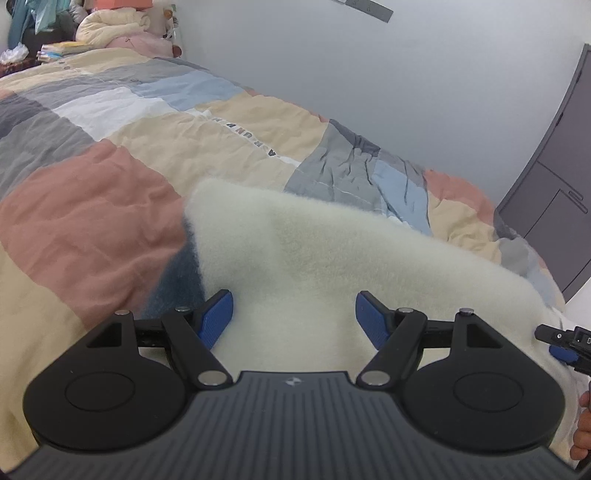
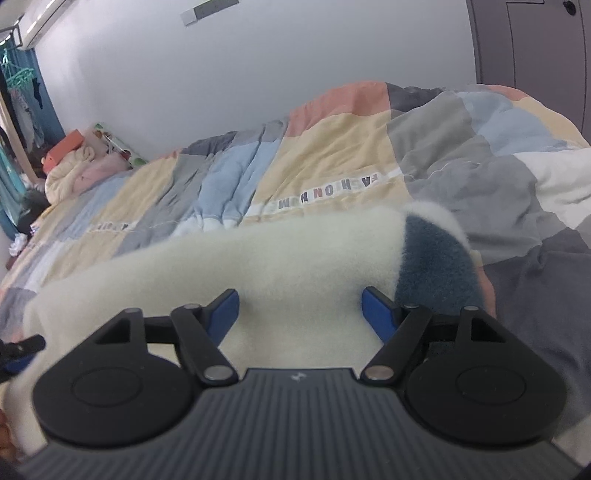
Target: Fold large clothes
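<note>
Bedroom, pale grey wall [image 1: 332, 74]; a bed is filling most of both views, covered by a rumpled patchwork duvet [image 1: 110, 206] in peach, cream, grey, pale blue and white cotton blocks, with a printed letter strip running across it.

Left gripper [image 1: 294, 319]: black linkage arms, blue ribbed pads, jaws standing wide apart, nothing pinched between them. It is hovering over a fluffy cream fleece garment [image 1: 332, 258], thick and long-napped, which is lying on the near edge of the bed directly beneath and ahead of the fingers. A dark teal panel of the same fleece is peeking out at the garment's left edge in this view.

Right gripper [image 2: 300, 316]: same build, jaws likewise spread, pads not pressing on anything. The fleece is lying under it too, its folded edge forming a soft rounded ridge.

Left wrist view only: the other gripper's tip poking in at the right edge, fingers of a hand [image 1: 581, 424] below it, a grey wardrobe [image 1: 554, 166], and heaped bedding [image 1: 110, 29] at the far end.

Right wrist view only: an air conditioner [image 2: 44, 14] high on the wall, hanging clothes [image 2: 22, 103] at far left, and the teal panel showing broad and rounded at the garment's right end.
</note>
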Action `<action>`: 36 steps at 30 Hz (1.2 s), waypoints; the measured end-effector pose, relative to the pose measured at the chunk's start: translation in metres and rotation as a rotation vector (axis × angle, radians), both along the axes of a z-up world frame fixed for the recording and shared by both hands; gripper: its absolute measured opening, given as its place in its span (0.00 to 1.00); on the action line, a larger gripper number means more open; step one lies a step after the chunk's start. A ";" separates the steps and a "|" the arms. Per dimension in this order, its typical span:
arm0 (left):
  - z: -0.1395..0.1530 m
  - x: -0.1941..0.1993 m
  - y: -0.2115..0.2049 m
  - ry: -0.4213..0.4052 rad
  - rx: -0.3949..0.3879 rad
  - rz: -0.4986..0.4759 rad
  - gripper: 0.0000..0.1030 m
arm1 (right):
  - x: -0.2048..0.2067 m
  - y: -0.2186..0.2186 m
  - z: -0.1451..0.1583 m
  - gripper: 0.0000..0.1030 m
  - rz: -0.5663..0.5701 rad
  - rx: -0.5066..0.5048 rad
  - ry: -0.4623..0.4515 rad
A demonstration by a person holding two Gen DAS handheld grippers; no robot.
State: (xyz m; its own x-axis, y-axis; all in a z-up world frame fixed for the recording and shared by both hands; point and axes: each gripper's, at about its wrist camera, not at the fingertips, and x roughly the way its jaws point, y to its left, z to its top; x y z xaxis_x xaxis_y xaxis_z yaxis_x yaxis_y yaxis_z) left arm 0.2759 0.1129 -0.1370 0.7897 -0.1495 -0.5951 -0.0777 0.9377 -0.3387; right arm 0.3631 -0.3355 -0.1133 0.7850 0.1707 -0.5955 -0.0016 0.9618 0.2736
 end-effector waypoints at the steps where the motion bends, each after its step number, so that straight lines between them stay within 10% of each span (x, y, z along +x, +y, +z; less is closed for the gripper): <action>1: -0.002 0.001 -0.001 -0.002 0.010 -0.004 0.75 | 0.001 0.000 -0.003 0.74 0.001 -0.003 0.000; 22: 0.031 -0.080 -0.024 -0.024 0.027 -0.049 0.75 | -0.084 0.043 0.025 0.73 0.067 -0.019 -0.052; 29: 0.025 -0.102 -0.047 0.006 0.060 -0.138 0.75 | -0.111 0.061 0.001 0.75 0.167 0.224 0.096; 36: 0.017 -0.127 -0.053 0.040 -0.005 -0.170 0.76 | -0.128 0.086 -0.003 0.76 0.216 0.182 0.132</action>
State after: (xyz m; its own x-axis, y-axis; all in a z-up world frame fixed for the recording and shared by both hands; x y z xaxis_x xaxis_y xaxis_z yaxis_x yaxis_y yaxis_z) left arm 0.1489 0.0600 -0.1197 0.7282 -0.2820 -0.6247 0.0684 0.9368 -0.3432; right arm 0.2354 -0.2493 -0.1168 0.6369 0.4386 -0.6340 -0.1537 0.8781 0.4531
